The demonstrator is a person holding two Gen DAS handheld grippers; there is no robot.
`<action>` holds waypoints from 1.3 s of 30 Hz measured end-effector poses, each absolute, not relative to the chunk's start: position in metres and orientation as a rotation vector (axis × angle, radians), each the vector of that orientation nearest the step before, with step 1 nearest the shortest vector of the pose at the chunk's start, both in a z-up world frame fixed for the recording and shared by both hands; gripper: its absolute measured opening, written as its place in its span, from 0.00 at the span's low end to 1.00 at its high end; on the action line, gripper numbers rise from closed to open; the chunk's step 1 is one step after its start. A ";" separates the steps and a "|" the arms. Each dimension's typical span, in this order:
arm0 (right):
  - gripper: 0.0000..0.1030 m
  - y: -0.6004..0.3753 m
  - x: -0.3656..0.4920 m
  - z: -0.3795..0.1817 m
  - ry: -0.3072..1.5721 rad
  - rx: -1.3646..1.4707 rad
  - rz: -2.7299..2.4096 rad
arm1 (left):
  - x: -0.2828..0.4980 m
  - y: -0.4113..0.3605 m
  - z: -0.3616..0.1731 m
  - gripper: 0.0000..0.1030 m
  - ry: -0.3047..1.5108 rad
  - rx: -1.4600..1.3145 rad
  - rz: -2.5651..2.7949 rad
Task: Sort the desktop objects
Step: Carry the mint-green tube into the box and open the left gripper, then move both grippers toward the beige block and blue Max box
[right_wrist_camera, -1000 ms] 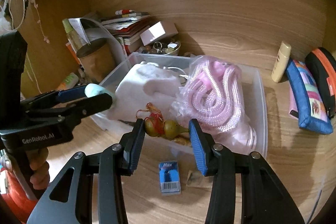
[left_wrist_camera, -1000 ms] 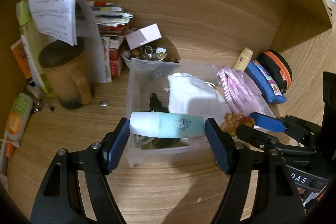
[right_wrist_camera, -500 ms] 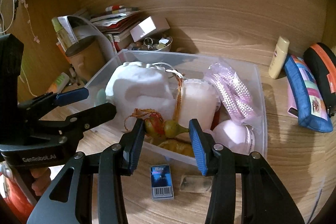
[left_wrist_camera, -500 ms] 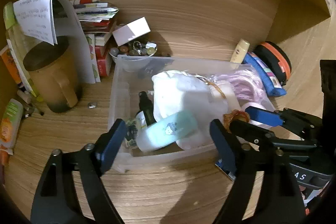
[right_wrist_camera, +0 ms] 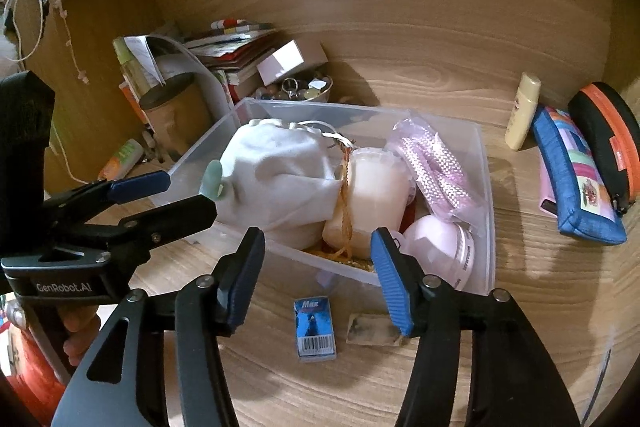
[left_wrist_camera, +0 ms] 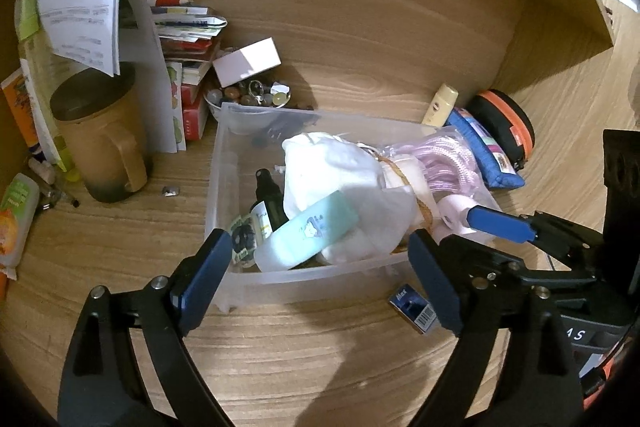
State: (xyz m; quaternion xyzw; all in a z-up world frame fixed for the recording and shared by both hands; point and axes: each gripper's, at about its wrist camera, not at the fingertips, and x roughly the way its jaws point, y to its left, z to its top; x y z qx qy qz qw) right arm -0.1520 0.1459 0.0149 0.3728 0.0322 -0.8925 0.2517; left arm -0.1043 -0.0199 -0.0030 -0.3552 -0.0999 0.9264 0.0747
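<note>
Over the near edge of the clear plastic bin (left_wrist_camera: 224,187), the left gripper (left_wrist_camera: 320,275) stands released, both pads spread wide with nothing between them. Just beyond it, the mint-green tube (left_wrist_camera: 308,233) lies tilted inside the bin, resting against the white cloth pouch (left_wrist_camera: 340,175) and beside a dark spray bottle (left_wrist_camera: 267,195). At the bin's near right corner, the right gripper (right_wrist_camera: 318,273) is likewise released and empty. On the desk just near of the bin lies 1 blue matchbox (right_wrist_camera: 315,329). Far right, a blue pencil case (right_wrist_camera: 576,179) rests against an orange-trimmed black case (right_wrist_camera: 608,143). Far left stands a brown mug (left_wrist_camera: 100,143).
</note>
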 end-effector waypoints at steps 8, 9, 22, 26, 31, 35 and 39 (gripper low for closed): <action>0.62 0.157 -0.136 0.025 0.089 0.958 -2.479 | -0.085 -0.026 0.002 0.89 -0.331 -1.022 2.821; 0.63 0.158 -0.133 0.025 0.091 0.954 -2.484 | -0.083 -0.027 0.003 0.89 -0.332 -1.021 2.826; 0.67 0.189 -0.114 0.019 0.080 0.984 -2.521 | -0.061 -0.022 -0.003 0.89 -0.233 -1.097 2.882; 0.67 0.199 -0.111 0.011 0.086 1.015 -2.525 | -0.057 -0.017 -0.010 0.90 -0.174 -1.153 2.880; 0.67 0.212 -0.110 -0.005 0.088 1.070 -2.518 | -0.061 -0.004 -0.024 0.90 -0.086 -1.245 2.836; 0.67 0.216 -0.112 -0.019 0.096 1.123 -2.497 | -0.069 0.013 -0.038 0.90 -0.002 -1.329 2.747; 0.67 0.210 -0.114 -0.032 0.117 1.167 -2.455 | -0.073 0.027 -0.049 0.90 0.056 -1.365 2.712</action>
